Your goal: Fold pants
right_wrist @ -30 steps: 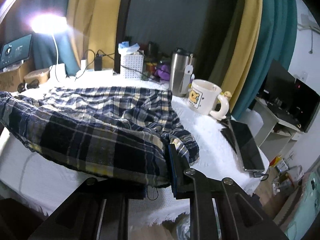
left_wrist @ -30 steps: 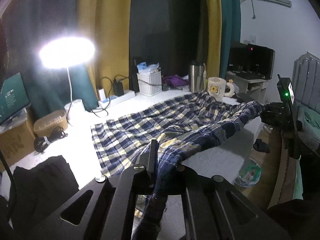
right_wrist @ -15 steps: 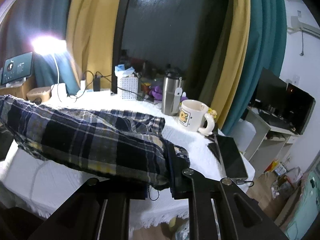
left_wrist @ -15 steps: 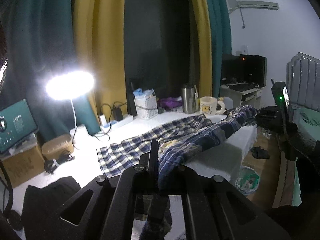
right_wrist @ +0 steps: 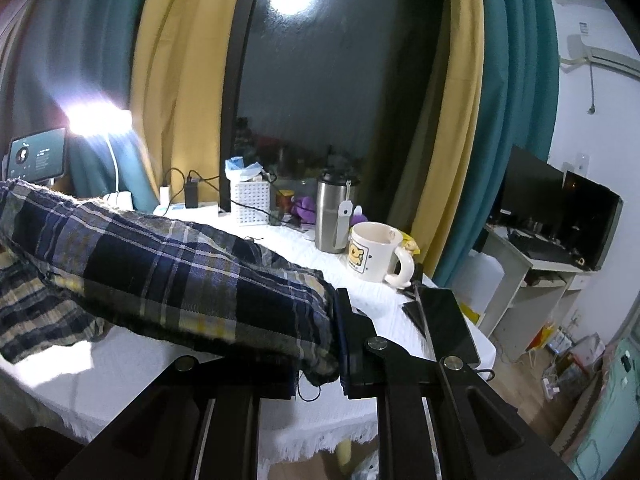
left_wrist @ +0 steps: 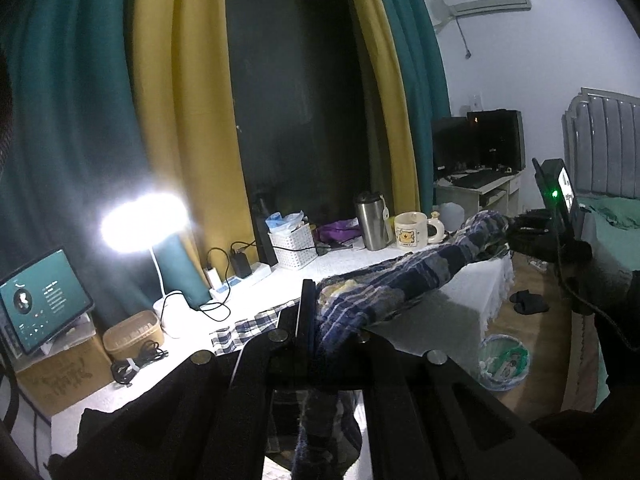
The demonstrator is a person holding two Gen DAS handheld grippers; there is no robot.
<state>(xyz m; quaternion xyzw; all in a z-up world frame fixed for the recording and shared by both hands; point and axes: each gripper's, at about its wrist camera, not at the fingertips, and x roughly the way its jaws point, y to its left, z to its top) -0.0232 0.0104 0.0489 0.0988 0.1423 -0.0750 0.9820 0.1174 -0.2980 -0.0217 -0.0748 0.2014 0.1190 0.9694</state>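
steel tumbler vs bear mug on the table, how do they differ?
The steel tumbler is tall, narrow and metallic with a dark lid; the bear mug is squat, cream and open-topped. The mug has a side handle and a bear print; the tumbler has a hanging white tag instead. Both stand upright, side by side on the white table.

No readable text

The tablet (left_wrist: 42, 300) screen and the cardboard box (left_wrist: 60, 376) carry writing too small and blurred to read.
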